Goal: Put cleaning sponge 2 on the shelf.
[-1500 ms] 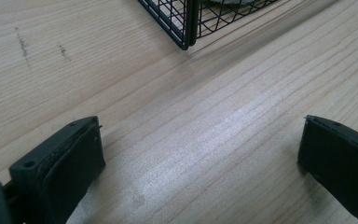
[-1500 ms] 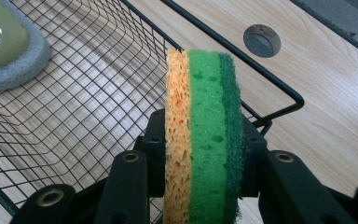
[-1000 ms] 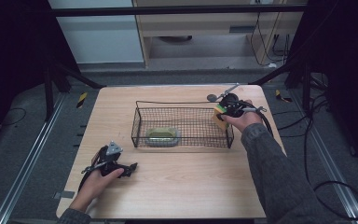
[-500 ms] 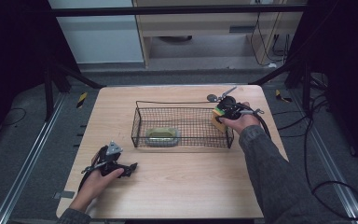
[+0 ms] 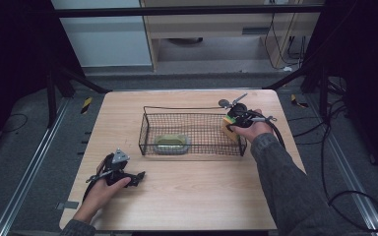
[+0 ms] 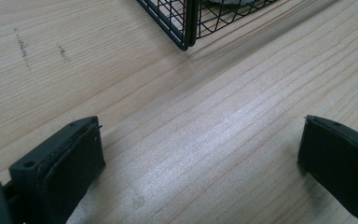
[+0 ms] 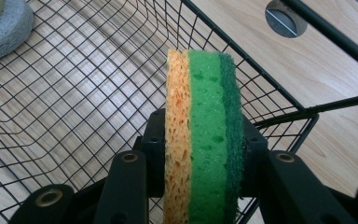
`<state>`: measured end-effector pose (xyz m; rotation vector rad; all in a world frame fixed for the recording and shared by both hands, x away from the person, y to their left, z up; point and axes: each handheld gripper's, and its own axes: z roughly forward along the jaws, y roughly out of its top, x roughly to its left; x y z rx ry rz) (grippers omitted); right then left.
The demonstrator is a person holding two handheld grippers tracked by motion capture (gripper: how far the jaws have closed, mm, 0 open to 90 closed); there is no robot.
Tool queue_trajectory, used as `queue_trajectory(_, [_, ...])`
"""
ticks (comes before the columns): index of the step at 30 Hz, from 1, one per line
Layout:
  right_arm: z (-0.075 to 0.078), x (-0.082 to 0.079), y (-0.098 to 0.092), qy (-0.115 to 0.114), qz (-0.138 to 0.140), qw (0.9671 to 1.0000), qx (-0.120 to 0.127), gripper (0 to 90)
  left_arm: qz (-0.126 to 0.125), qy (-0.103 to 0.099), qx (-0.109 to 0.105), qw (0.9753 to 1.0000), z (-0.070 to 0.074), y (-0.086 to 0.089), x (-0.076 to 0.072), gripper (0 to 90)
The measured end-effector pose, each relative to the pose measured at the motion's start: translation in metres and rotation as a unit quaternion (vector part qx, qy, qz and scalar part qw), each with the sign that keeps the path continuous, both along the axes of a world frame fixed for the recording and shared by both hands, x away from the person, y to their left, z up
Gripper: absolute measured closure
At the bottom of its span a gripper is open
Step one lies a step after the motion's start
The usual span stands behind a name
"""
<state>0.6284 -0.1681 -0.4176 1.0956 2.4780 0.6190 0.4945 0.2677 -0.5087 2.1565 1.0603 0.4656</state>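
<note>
The right tool (image 5: 232, 123) has carried the unmarked sponge (image 7: 204, 135) into the basket (image 5: 192, 147).

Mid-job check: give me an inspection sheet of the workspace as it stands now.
Surface: wooden table, faint dark marks near the left gripper.
Job's things: sponge, orange, green and dark green layers, held over the right end of the wire basket; a grey-rimmed pad lies inside.
Clutter: nothing seen.
Grippers: right gripper shut on the sponge; left gripper open, low over the table.
Cables: black cable trails off the right gripper.
Surroundings: dark frame, floor rails, cabinet behind.
</note>
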Motion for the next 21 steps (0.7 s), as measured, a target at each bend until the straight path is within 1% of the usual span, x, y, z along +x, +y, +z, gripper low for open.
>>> queue_trajectory(3, [0.0,0.0,0.001,0.001,0.001,1.0,0.0,63.4,0.0,0.0,0.0,1.0,0.0,0.0,0.0,0.0])
queue_trajectory(7, [0.0,0.0,0.002,0.002,-0.001,1.0,0.0,60.3,0.0,0.0,0.0,1.0,0.0,0.0,0.0,0.0])
queue_trajectory(11, [0.003,-0.002,0.002,0.004,-0.004,1.0,0.002,54.6,0.0,0.0,0.0,1.0,0.0,0.0,0.0,0.0])
queue_trajectory(17, [0.008,-0.01,0.003,0.001,-0.007,0.9999,0.009,48.2,0.0,0.0,0.0,1.0,0.0,0.0,0.0,0.0])
queue_trajectory(21, [0.012,-0.016,0.004,-0.002,-0.003,0.9999,0.016,47.0,0.0,0.0,0.0,1.0,0.0,0.0,0.0,0.0])
